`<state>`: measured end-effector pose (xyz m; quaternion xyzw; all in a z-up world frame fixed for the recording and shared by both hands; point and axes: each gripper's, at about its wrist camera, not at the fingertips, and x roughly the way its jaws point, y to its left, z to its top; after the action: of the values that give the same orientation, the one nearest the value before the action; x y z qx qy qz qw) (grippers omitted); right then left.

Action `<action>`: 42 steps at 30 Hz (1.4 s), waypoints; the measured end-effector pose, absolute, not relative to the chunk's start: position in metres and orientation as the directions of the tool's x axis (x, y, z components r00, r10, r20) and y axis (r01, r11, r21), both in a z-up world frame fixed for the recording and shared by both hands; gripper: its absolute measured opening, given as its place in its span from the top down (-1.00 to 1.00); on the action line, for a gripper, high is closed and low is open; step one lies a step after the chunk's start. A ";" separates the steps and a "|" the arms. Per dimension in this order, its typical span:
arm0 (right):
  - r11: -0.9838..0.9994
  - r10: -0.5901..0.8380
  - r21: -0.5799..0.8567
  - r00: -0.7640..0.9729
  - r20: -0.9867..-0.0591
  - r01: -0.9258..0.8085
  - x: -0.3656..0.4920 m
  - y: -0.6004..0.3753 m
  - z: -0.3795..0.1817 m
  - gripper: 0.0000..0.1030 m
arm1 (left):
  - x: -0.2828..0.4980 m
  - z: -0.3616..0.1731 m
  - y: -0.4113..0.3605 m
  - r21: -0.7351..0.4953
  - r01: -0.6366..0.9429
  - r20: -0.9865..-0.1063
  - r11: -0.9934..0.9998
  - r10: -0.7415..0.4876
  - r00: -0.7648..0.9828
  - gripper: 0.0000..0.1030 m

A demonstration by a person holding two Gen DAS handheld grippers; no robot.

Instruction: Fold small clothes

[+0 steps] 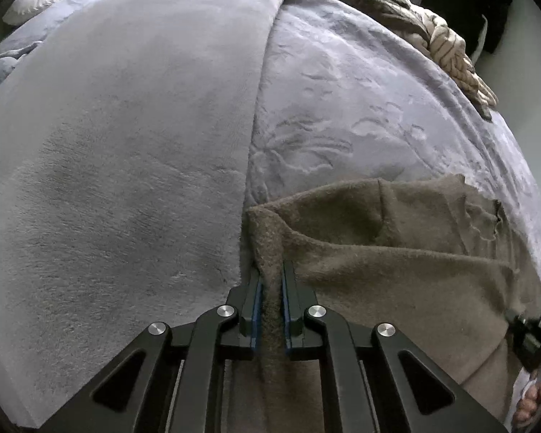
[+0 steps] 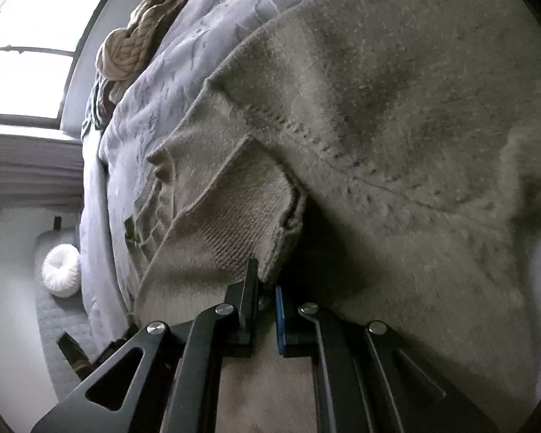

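A fuzzy taupe knit garment (image 1: 396, 252) lies on the bed at the lower right of the left wrist view. My left gripper (image 1: 271, 270) is shut on a fold of its left edge. In the right wrist view the same garment (image 2: 396, 126) fills most of the frame, with a ribbed hem or cuff (image 2: 241, 216) hanging near the fingers. My right gripper (image 2: 267, 281) is shut on that hem's lower edge. The right gripper's body (image 1: 533, 335) shows at the right edge of the left wrist view.
A pale plush blanket (image 1: 126, 144) covers the left of the bed, an embossed lavender cover (image 1: 360, 108) the right. A chunky beige knit throw (image 1: 447, 50) lies along the far edge. A white round cushion (image 2: 61, 270) sits on the floor below a window (image 2: 36, 43).
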<state>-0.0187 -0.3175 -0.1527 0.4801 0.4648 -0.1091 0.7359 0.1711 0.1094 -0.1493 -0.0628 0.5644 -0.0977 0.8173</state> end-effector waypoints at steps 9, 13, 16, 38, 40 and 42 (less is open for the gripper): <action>0.497 0.305 0.646 0.581 -0.755 0.579 -0.026 -0.327 -0.142 0.23 | 0.140 -0.110 0.121 -0.202 0.117 -0.909 0.972 -0.230 0.349 0.79; 0.546 0.242 0.594 0.567 -0.787 0.591 -0.022 -0.324 -0.134 0.67 | 0.116 -0.105 0.105 -0.209 0.197 -0.908 0.958 -0.265 0.326 0.79; 0.555 0.164 0.512 0.517 -0.840 0.655 -0.026 -0.329 -0.138 0.81 | 0.106 -0.122 0.086 -0.174 0.230 -0.925 0.958 -0.239 0.296 0.79; 0.545 0.292 0.590 0.525 -0.800 0.596 -0.092 -0.317 -0.124 -0.09 | 0.064 -0.122 0.033 -0.012 0.253 -0.950 0.968 -0.090 0.299 0.79; 0.540 0.300 0.600 0.531 -0.793 0.590 -0.093 -0.317 -0.123 -0.20 | 0.058 -0.119 0.020 -0.003 0.273 -0.949 0.962 -0.089 0.301 0.79; 0.537 0.304 0.607 0.537 -0.787 0.586 -0.096 -0.319 -0.122 -0.26 | 0.051 -0.116 0.009 0.006 0.292 -0.947 0.956 -0.088 0.308 0.79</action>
<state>-0.0956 -0.3186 -0.1219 0.4714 0.4718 -0.0952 0.7390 0.0515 0.0094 -0.1155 0.0884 0.5760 -0.1183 0.8040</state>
